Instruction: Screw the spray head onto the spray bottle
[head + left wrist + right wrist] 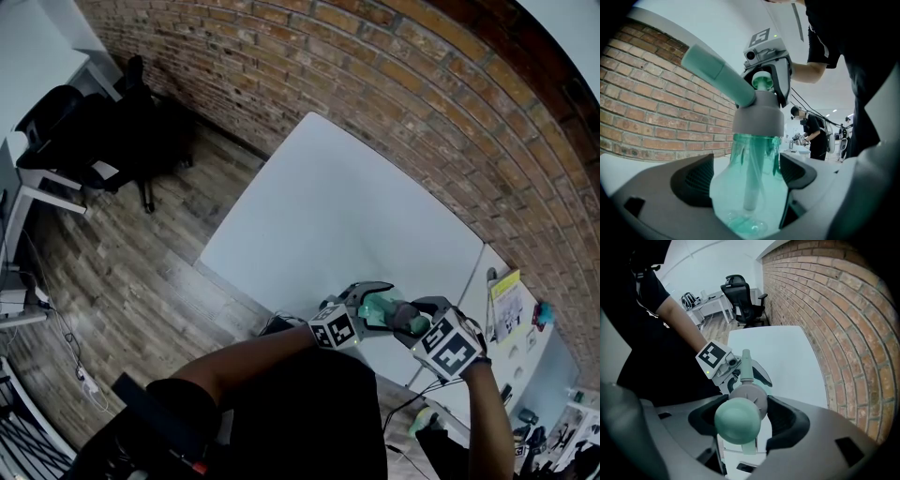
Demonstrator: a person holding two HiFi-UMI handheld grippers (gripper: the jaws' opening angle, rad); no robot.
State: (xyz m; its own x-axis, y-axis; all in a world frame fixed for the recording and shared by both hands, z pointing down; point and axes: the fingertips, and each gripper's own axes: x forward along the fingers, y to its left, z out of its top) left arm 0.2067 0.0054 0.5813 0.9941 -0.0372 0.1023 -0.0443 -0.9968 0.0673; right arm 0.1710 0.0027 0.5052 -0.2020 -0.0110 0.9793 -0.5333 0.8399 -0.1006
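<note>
The head view looks steeply down on the white table (356, 206) from above; the two gripper views, close against the spray bottle (750, 187) over the table's near edge, face each other.

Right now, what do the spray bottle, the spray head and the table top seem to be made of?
The spray bottle: clear teal-tinted plastic by the look, glossy; the dip tube inside shows through its wall.
The spray head: seemingly opaque matte plastic, grey collar, pale green above; nothing shows through.
The table top: smooth matte white, perhaps laminate; the look leaves it open.
</note>
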